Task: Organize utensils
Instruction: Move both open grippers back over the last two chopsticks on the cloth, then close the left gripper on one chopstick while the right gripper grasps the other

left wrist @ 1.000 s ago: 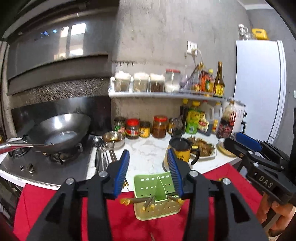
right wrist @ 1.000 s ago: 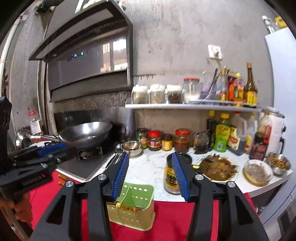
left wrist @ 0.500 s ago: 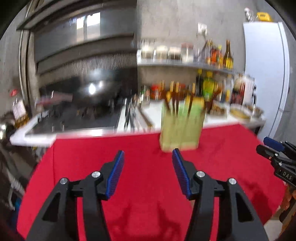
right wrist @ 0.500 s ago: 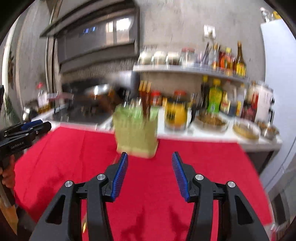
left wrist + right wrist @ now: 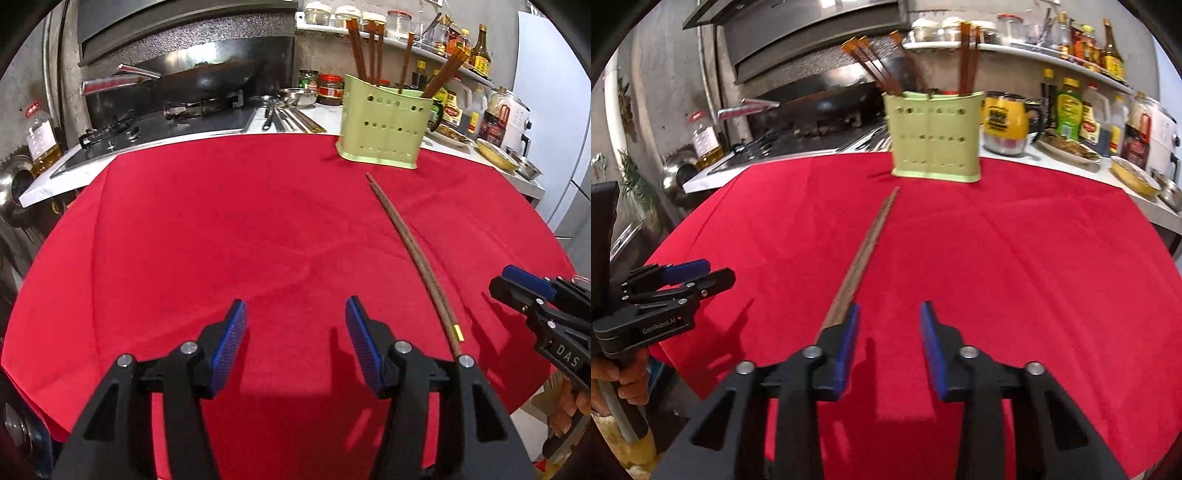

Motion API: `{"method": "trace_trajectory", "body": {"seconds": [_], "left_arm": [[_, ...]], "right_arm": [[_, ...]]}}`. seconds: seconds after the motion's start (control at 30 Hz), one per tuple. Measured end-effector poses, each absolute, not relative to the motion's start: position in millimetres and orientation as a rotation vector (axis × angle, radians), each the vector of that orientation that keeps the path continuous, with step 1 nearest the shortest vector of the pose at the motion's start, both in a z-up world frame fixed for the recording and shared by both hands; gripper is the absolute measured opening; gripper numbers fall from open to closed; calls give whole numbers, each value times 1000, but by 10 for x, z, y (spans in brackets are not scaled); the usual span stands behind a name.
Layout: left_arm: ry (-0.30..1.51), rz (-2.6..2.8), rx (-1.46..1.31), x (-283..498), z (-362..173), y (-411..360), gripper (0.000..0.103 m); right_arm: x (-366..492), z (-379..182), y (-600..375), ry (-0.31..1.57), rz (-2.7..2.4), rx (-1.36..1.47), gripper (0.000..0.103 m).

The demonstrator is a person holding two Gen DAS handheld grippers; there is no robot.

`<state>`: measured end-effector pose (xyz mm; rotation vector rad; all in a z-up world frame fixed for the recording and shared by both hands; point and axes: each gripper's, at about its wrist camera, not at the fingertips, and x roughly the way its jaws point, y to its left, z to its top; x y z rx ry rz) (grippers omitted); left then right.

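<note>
Left wrist view: the left claw (image 5: 295, 339) is hovering over the red cloth (image 5: 221, 229) on the worktop, its jaws standing apart with only cloth between them; they have just been opening. The green utensil holder (image 5: 382, 127) is standing upright at the far edge of the cloth, with brown chopsticks sticking up out of it. A loose pair of chopsticks (image 5: 410, 251) is lying flat on the cloth on the near side of the holder, tips pointing toward it, gold-capped ends nearest the camera. The pair is lying to the right of the left claw, apart from it. The right claw (image 5: 517, 284) is showing at the right edge, on the far side of the pair from the left claw.

Right wrist view: the right claw (image 5: 890, 347) is hanging just over the cloth (image 5: 1015, 258), jaws parted with a narrower gap and gripping nothing; they have just been closing. The loose chopsticks (image 5: 866, 254) are running from near the holder (image 5: 936, 138) back under the claw's left finger, outside the gap. The left claw (image 5: 705, 273) is sitting at the left edge, with a hand (image 5: 624, 380) on its handle.
</note>
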<state>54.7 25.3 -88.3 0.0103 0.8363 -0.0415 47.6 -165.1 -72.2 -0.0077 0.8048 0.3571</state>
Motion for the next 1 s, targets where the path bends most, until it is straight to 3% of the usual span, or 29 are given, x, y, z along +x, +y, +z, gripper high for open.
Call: {"method": "trace_trajectory", "body": {"seconds": [0.13, 0.2, 0.6, 0.7, 1.0], "left_arm": [[845, -41, 3, 546, -914, 280, 56], [855, -46, 0, 566, -945, 291, 56], [881, -63, -15, 599, -1045, 333, 56], [886, -66, -20, 603, -1054, 327, 56], [896, -210, -36, 562, -992, -10, 56]], "right_arm": [[488, -780, -1514, 834, 393, -26, 11], [500, -827, -1438, 856, 413, -31, 9], [579, -916, -1295, 894, 363, -86, 8], [609, -939, -1311, 903, 365, -97, 12], [536, -954, -1570, 883, 304, -73, 7]]}}
